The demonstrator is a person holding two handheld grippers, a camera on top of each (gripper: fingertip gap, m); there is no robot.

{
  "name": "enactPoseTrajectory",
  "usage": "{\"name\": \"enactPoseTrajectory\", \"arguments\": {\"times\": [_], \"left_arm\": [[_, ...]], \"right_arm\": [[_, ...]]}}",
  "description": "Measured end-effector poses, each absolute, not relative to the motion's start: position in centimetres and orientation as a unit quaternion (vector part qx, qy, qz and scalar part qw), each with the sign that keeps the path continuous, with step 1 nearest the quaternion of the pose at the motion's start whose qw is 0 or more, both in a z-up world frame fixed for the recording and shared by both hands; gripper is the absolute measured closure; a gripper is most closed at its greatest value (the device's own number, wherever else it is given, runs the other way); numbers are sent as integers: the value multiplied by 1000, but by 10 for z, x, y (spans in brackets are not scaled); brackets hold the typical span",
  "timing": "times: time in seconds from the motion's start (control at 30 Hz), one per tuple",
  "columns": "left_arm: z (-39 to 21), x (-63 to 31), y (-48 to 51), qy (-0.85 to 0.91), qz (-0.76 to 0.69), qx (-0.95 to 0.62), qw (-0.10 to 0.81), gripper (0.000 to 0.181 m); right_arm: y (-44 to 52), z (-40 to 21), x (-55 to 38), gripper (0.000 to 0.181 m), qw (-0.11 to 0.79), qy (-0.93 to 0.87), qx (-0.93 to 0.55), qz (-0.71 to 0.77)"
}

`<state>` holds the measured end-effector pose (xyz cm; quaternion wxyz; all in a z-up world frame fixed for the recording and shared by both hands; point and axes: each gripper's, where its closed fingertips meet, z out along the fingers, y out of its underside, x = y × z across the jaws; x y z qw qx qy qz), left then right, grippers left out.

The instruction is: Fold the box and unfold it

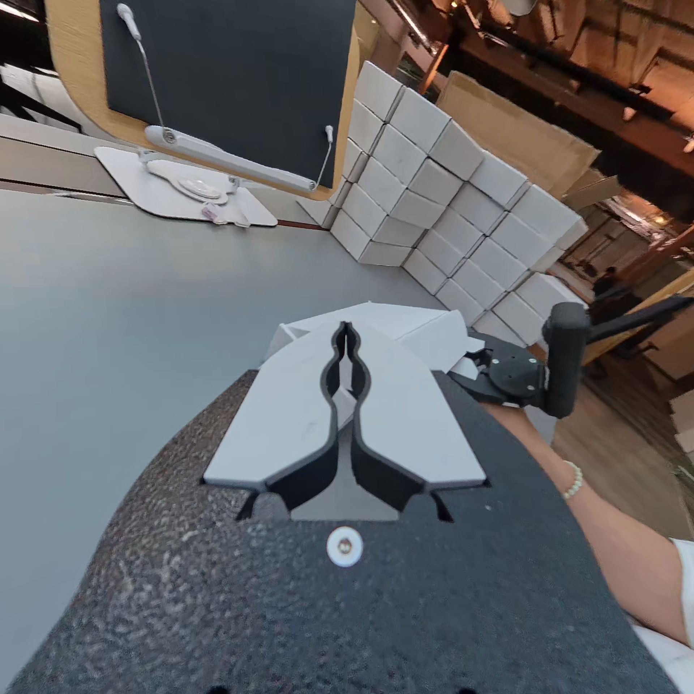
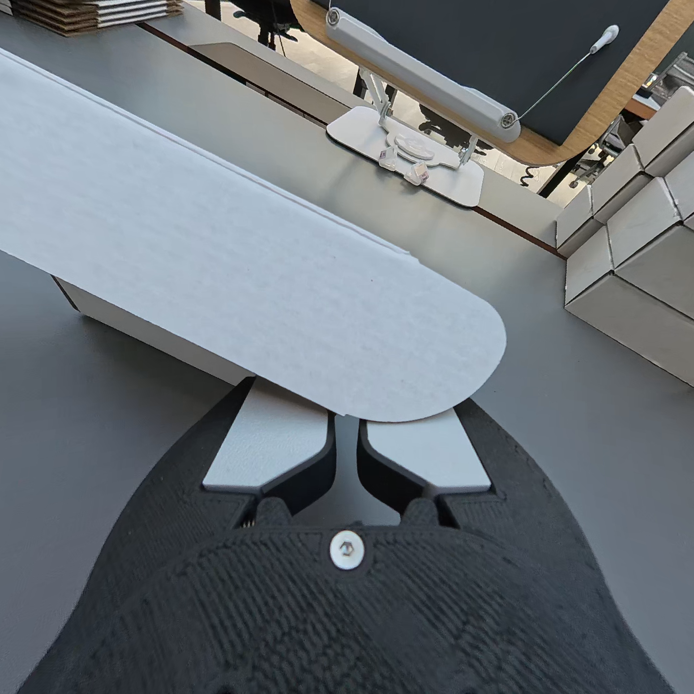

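A plain grey bench (image 1: pixel 131 300) carries everything. A white cardboard box (image 2: pixel 157 323), its flaps partly open, rests directly on the bench, nearer the cameras than a flat white stand base (image 1: pixel 180 191), which sits at the far edge and holds up a dark panel framed in pale wood (image 1: pixel 225 75). To the right of that stand base, a wall of stacked white boxes (image 1: pixel 443 210) rises from the bench, several layers high, well apart from the single box.
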<state>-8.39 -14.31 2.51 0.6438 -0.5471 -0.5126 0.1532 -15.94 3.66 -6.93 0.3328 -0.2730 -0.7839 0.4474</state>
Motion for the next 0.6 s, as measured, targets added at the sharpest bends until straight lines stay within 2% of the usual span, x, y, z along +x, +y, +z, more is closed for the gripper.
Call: {"name": "enactPoseTrajectory", "arguments": {"times": [0.13, 0.2, 0.37, 0.6], "left_arm": [[53, -98, -122, -480, -6, -531, 699, 181], [57, -104, -109, -469, -83, -534, 698, 181], [13, -127, -90, -521, -135, -613, 579, 181], [-15, -143, -78, -550, -234, -597, 535, 181]], "right_arm": [[36, -69, -159, 175, 340, -785, -268, 444], [36, -70, -159, 175, 346, -785, -264, 441], [36, -70, -159, 175, 345, -786, -260, 442], [35, -70, -159, 175, 344, -788, -253, 443]]}}
